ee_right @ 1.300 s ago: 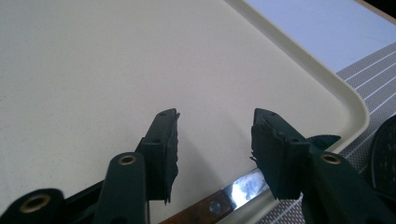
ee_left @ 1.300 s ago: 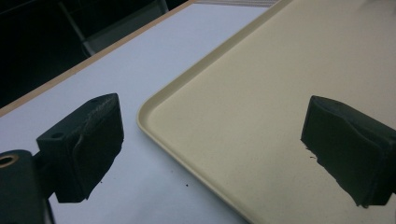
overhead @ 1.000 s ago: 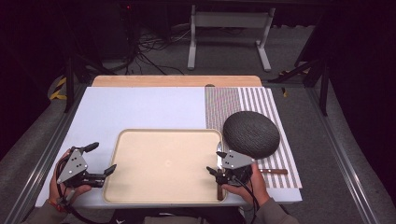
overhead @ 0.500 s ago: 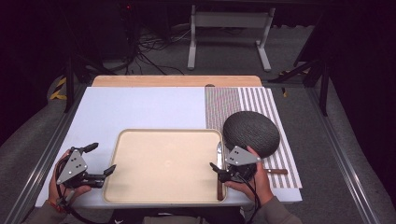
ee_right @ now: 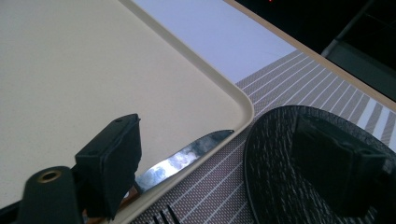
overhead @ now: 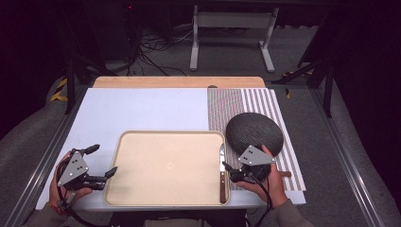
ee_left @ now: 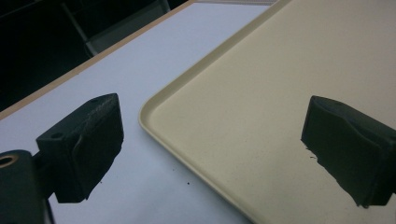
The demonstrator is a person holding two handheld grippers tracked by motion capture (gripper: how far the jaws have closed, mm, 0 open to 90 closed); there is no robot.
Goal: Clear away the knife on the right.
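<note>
Now the right gripper [overhead: 230, 171] stands with its jaws spread wide, having just been opening — nothing is between them. Just ahead of its tips a knife [overhead: 222, 171] lies on the tray's [overhead: 165, 137] right rim. Close behind sits a dark round plate [overhead: 254, 132]. The left gripper [overhead: 105, 161] gapes too, empty — beside the tray's other edge.

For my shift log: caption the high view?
Right hand-held gripper open beside knife on tray rim, dark plate behind.

High view overhead facing forward, gripper views close, sharing the tray [overhead: 165, 165].
</note>
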